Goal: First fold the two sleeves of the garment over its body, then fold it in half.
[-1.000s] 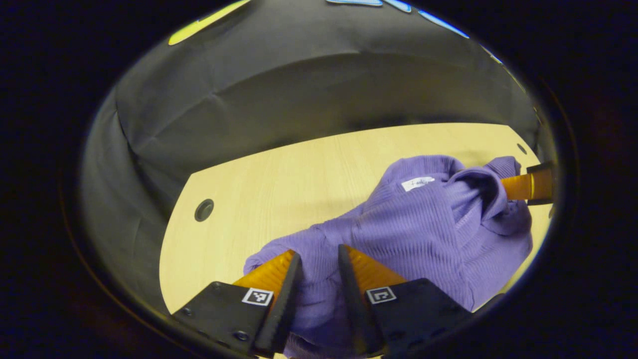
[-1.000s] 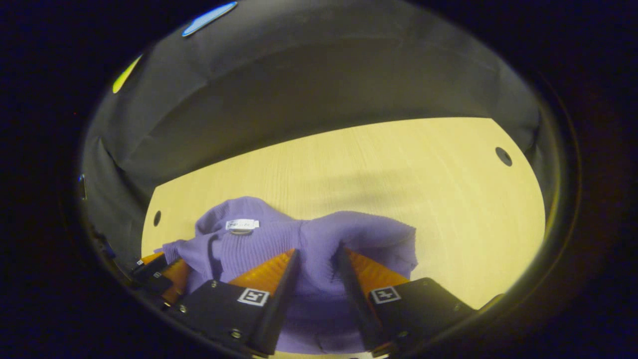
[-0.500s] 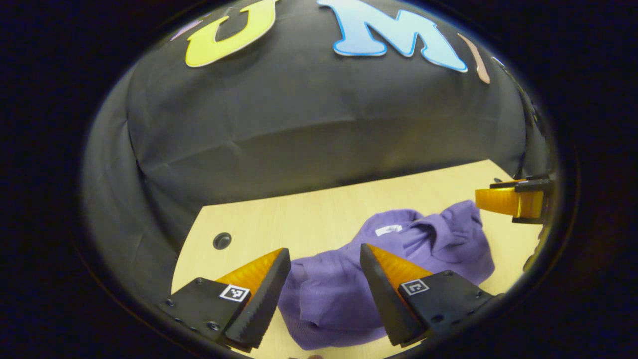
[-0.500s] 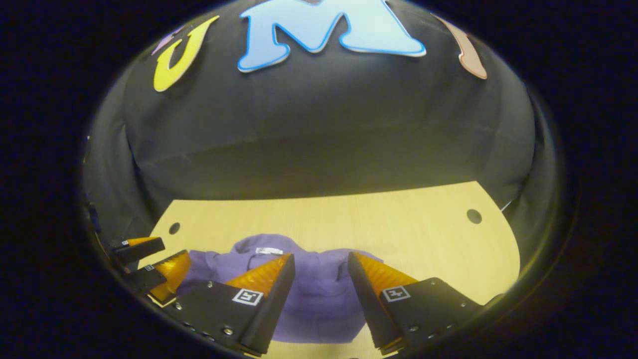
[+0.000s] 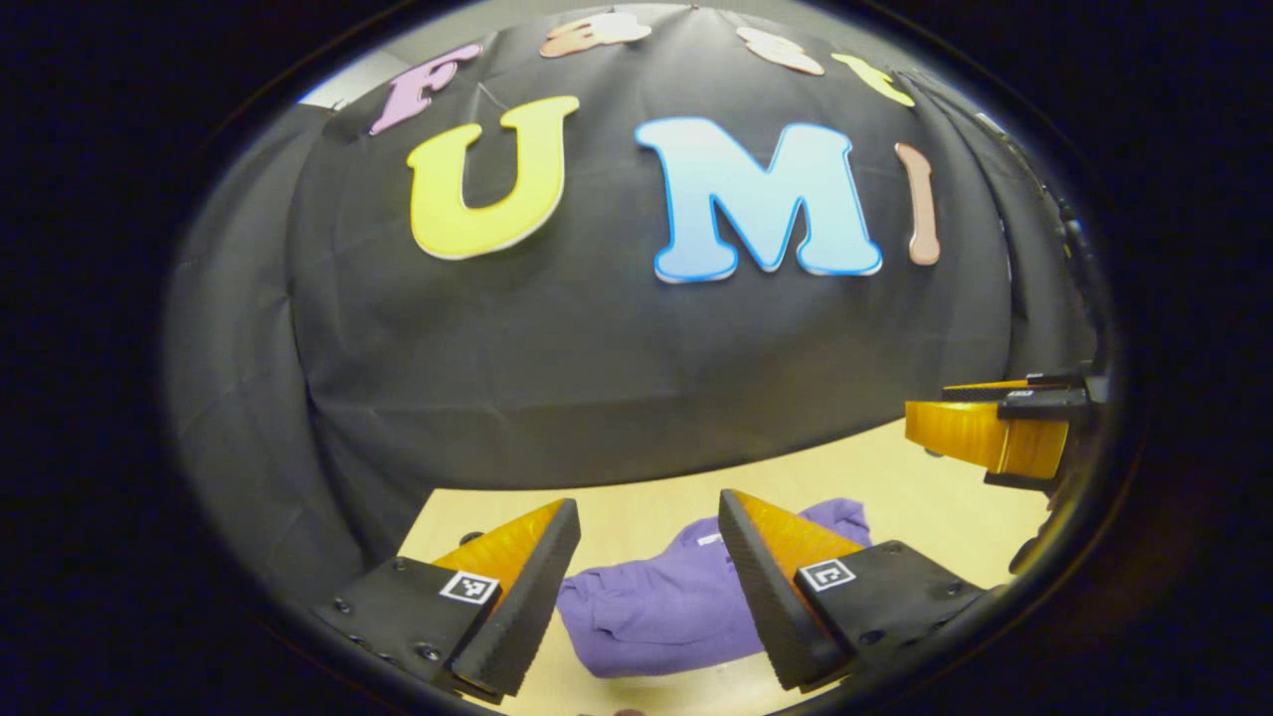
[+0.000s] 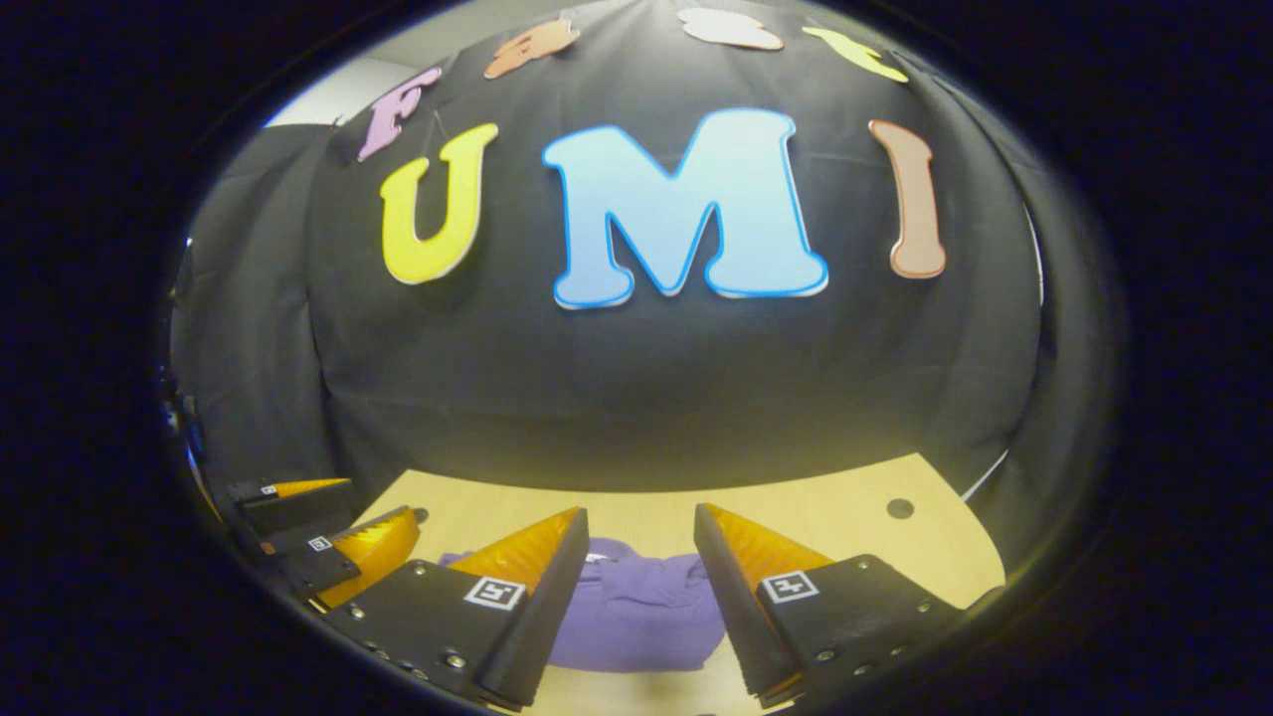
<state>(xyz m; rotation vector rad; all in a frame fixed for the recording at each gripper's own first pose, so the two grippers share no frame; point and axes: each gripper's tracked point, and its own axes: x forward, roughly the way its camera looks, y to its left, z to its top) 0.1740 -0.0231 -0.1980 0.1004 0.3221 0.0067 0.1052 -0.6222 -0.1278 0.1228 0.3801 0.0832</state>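
2 grippers [image 5: 646, 597] [image 6: 636, 597] spread empty, garment [image 5: 676, 612] on table [image 5: 915, 487]

Recording booth, not lived-in room. Black cloth wall [image 6: 646, 398] drapes across upper and middle frame in both views, curving round sides, creased. Pale wood-grain bench [image 6: 845, 517] along lower frame, rounded edge, round cable hole [image 6: 900, 508] at lower right in right gripper view. Strip of plain light wall [image 6: 328, 94] above cloth at upper left. Purple garment [image 5: 666, 607] lies on bench, lower centre.
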